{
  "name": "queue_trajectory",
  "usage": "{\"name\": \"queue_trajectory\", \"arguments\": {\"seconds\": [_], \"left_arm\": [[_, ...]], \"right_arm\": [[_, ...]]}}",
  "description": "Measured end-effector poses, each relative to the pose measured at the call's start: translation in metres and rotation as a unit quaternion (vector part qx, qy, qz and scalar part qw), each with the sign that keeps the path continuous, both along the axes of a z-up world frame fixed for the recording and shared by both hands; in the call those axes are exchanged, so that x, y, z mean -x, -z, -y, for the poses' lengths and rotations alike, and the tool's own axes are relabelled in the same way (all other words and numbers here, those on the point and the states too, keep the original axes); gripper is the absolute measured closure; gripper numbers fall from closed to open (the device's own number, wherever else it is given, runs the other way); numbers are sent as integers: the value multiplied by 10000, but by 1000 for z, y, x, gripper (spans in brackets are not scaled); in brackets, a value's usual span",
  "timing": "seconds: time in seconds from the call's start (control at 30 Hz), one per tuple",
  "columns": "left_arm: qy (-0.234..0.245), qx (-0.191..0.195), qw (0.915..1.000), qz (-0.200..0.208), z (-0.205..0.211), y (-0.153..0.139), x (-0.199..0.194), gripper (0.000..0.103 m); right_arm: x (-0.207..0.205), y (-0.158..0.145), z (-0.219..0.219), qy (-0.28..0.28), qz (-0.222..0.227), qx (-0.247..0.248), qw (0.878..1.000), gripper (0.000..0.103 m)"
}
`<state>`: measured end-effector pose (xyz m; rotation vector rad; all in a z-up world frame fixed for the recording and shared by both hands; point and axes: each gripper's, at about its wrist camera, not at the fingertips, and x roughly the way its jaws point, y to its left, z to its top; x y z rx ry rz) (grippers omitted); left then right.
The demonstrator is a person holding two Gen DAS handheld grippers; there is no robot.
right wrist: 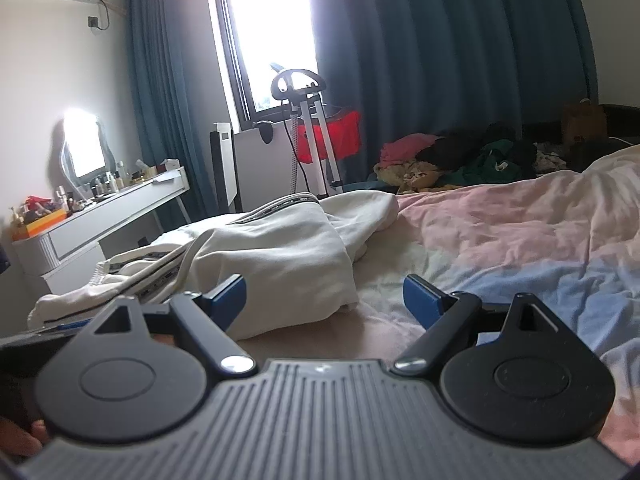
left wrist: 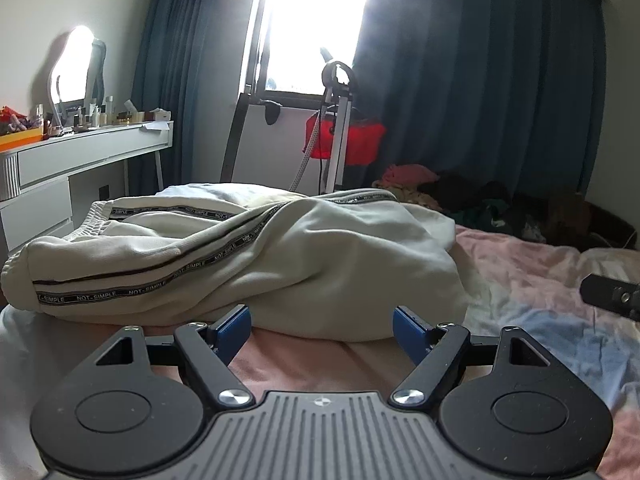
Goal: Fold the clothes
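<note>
Cream sweatpants (left wrist: 248, 256) with black lettered side stripes lie folded in a thick bundle on the pink and blue bedspread (left wrist: 540, 280). My left gripper (left wrist: 322, 326) is open and empty, low over the bed, just in front of the bundle's near edge. In the right wrist view the same sweatpants (right wrist: 272, 264) lie ahead and to the left. My right gripper (right wrist: 324, 300) is open and empty, its left finger close to the bundle's near corner. The right gripper's tip shows at the right edge of the left wrist view (left wrist: 612, 296).
A pile of mixed clothes (right wrist: 460, 156) lies at the far side of the bed. A white dresser (left wrist: 88, 160) with a mirror and bottles stands to the left. A garment steamer stand (right wrist: 316, 136) with a red cloth is by the window and dark curtains.
</note>
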<state>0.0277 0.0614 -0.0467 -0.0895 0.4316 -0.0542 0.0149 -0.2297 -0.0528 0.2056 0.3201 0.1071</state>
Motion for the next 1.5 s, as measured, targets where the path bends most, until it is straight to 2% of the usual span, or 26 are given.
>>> {"name": "queue_trajectory", "arguments": {"seconds": [0.17,0.37,0.47,0.67,0.8,1.03,1.13,1.2,1.23,1.3,1.37,1.5], "left_arm": [[105,-97,9997,-200,5,8,-20,22],[394,-91,9980,-485,7,27,-76,23],[470,-160,9979,-405,9,25,-117,23],[478,-449,9974,-301,31,-1,-212,23],[405,-646,9958,-497,61,-2,-272,23],[276,-986,9913,-827,111,-3,-376,22],[323,-1046,9902,-862,125,1,-391,34],[448,-1170,9875,-952,136,2,-394,55],[506,-1303,9858,-929,141,1,-391,61],[605,-1566,9825,-811,147,-2,-381,89],[658,-1619,9816,-773,148,-9,-369,95],[803,-1583,9825,-558,145,-32,-323,97]], "right_arm": [[6,-3,5,65,-64,-86,9999,16],[-1,2,13,278,-162,-220,9992,16],[-10,8,20,308,-305,-445,9981,16],[-33,23,37,438,-520,-922,9934,16],[-56,39,40,398,-731,-1144,9899,16],[-87,61,47,558,-833,-1055,9894,16],[-99,71,57,628,-910,-1259,9859,16],[-106,77,62,701,-966,-1320,9840,16],[-108,79,63,755,-996,-1312,9834,16],[-108,80,65,802,-968,-1297,9836,16],[-107,80,65,811,-914,-1258,9845,16],[-100,73,61,792,-773,-1083,9879,16]]}}
